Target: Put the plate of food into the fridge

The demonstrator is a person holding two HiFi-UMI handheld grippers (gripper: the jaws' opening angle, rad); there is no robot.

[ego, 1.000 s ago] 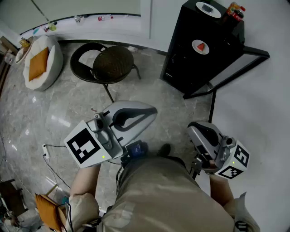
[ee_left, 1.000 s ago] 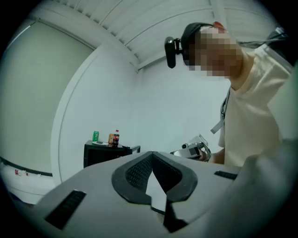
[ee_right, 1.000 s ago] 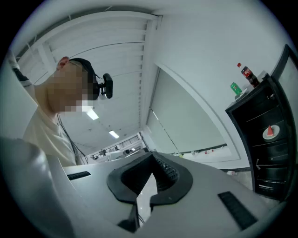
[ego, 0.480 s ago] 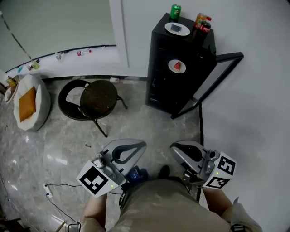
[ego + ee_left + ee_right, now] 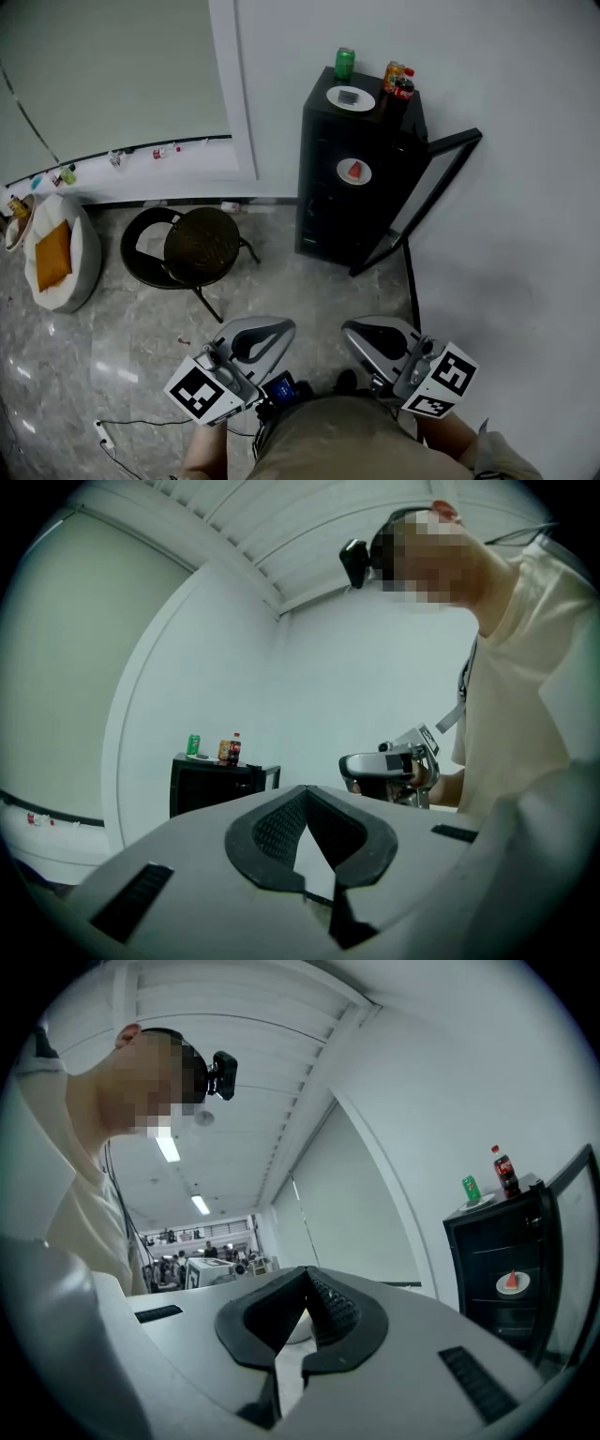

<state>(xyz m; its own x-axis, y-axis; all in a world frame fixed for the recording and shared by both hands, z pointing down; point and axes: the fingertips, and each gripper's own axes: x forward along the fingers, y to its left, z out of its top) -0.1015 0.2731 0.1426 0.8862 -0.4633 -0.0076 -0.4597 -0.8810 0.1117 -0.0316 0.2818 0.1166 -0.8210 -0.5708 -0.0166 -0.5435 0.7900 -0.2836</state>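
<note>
Both tongs sit lower in the head view than a second ago, and the black fridge [image 5: 319, 183] looks farther off, its door open. The left tongs [image 5: 267, 330] and right tongs [image 5: 364, 334] are closed and empty. A plate with a red slice [image 5: 353, 172] rests on a shelf inside the fridge, and a second plate [image 5: 351, 97] lies on top.

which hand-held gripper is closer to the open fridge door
Right. The right hand-held gripper is below the fridge door in the head view, well apart from it; the left hand-held gripper is farther left, below the chair.
</note>
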